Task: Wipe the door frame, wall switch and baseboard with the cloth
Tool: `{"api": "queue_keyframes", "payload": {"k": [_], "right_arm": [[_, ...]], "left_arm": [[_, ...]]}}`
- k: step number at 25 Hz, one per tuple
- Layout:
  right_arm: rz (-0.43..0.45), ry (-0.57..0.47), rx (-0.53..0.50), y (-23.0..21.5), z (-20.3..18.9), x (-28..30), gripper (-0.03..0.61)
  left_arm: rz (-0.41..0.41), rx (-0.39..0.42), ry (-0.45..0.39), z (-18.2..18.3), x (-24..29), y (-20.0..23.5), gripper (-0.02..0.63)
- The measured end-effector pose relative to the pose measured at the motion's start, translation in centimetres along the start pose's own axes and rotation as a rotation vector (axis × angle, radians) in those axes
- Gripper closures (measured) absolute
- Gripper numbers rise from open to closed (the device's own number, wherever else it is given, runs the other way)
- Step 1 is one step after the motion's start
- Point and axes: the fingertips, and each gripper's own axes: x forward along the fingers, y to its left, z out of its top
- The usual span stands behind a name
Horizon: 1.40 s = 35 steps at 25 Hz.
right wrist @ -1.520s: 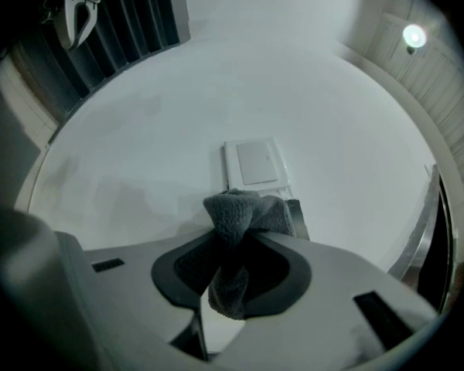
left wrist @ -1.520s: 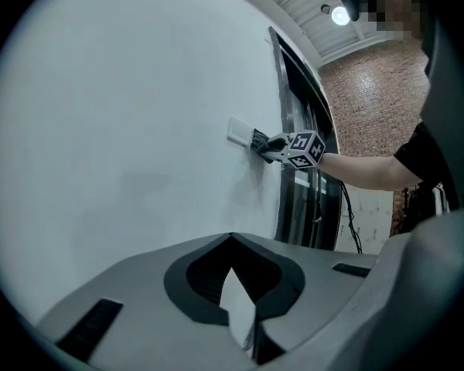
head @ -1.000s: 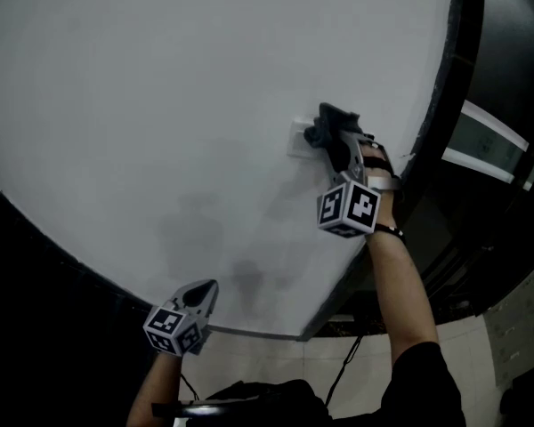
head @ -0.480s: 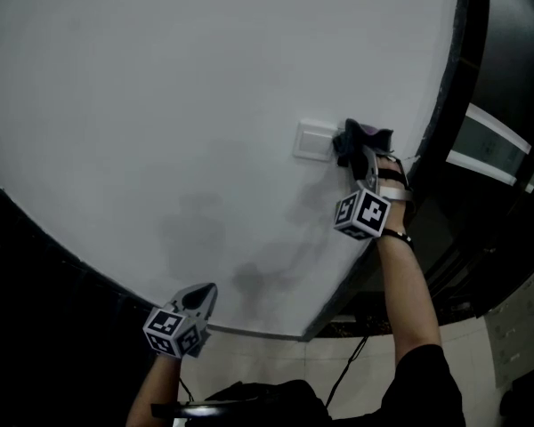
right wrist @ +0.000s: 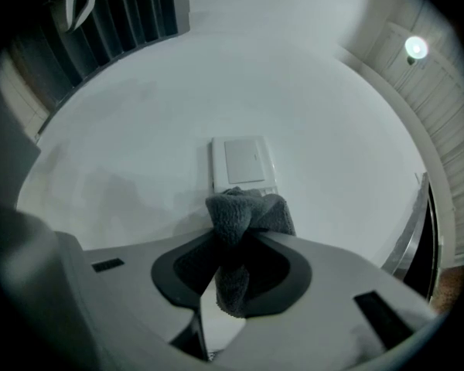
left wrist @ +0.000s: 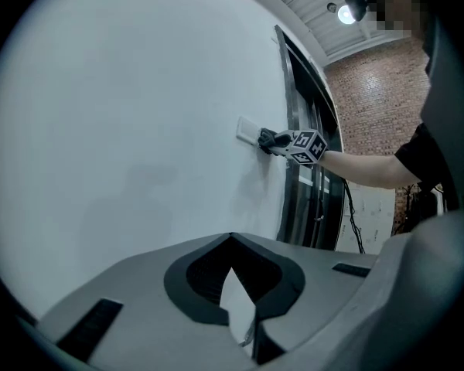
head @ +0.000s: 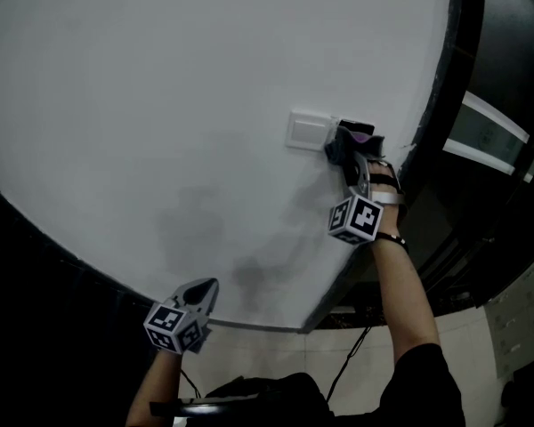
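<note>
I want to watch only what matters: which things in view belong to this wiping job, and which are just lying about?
Part of the job:
- cloth, clamped in the right gripper
- wall switch, which the cloth touches
- door frame

Not in use:
- left gripper, shut, empty, held low
- cable
- brick wall
- ceiling light

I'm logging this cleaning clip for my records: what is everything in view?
wall: one, white, fills most of the view
wall switch: one, white, on the wall near the door frame
door frame: one, black, right of the wall
cloth: one, dark grey, at the switch's edge
cable: one, black, low by the frame
floor: pale tiles, bottom
right gripper: one, grey, shut on the cloth
left gripper: one, grey, shut, empty, low by the wall
</note>
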Motion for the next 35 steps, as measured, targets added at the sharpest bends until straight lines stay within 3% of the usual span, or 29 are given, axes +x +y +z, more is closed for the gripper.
{"api": "queue_keyframes", "payload": {"k": [18,21,27,31,35], "right_arm": [[0.070,-0.022,-0.017,2.5,-0.5,-0.6,0.491],[0.053,-0.076,0.024,1.0,1.1,-2.0,0.492],[-0.061,-0.180,0.047,-6.6,7.4,-2.7,0.492],[-0.030,-0.157,0.015,-7.4,10.5,-0.6,0.492],[0.030,-0.083,0.029,-5.7,10.9,1.5,0.492]], "left_arm": [[0.010,-0.009,-0.005,-0.2,-0.8,-0.2,0.612],[0.023,-0.016,0.002,-0.5,-1.1,0.1,0.612],[0.035,-0.030,-0.009,-0.4,-0.9,0.9,0.612],[0.035,-0.026,-0.036,0.0,-1.5,1.1,0.612],[0.069,-0.048,-0.041,-0.3,-2.5,2.4,0.612]]}}
